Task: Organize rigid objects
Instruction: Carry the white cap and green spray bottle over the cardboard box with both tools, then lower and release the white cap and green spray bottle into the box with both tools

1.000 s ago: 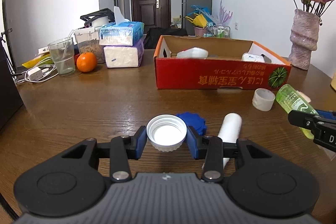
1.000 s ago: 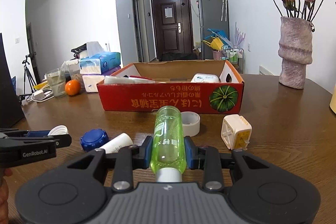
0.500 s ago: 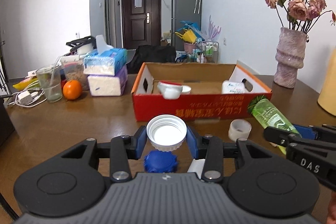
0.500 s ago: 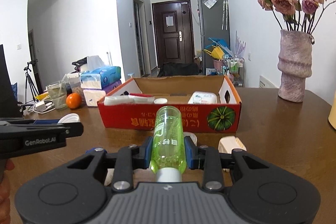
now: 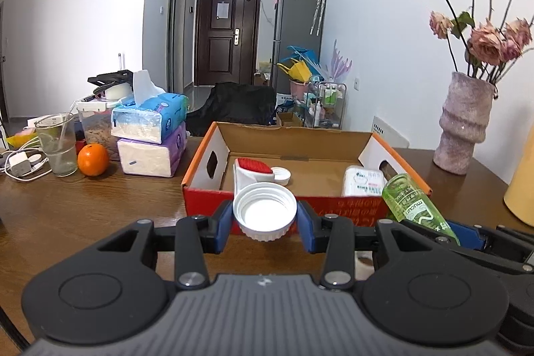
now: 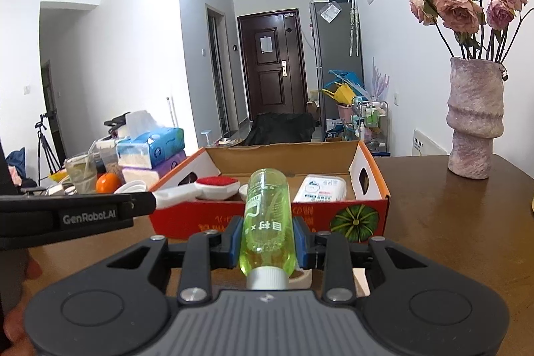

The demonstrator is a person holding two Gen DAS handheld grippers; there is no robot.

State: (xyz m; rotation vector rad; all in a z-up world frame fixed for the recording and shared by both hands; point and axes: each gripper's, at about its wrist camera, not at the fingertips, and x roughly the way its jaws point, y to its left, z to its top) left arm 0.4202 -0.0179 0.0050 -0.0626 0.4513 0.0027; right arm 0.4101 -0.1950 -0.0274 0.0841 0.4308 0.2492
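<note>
Gripped between the blue pads of the left gripper (image 5: 264, 216), a white lid (image 5: 264, 213) is held just short of the cardboard box (image 5: 370, 140), while a green bottle (image 6: 267, 222) is clamped in the right gripper (image 6: 267, 242). Several items are already seen lying inside the box. Neither carried piece is judged deposited yet, so the sorting seems partly done.

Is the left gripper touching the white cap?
Touching. The left wrist view shows the left gripper with both jaws pressed against the white cap, held above the table.
</note>
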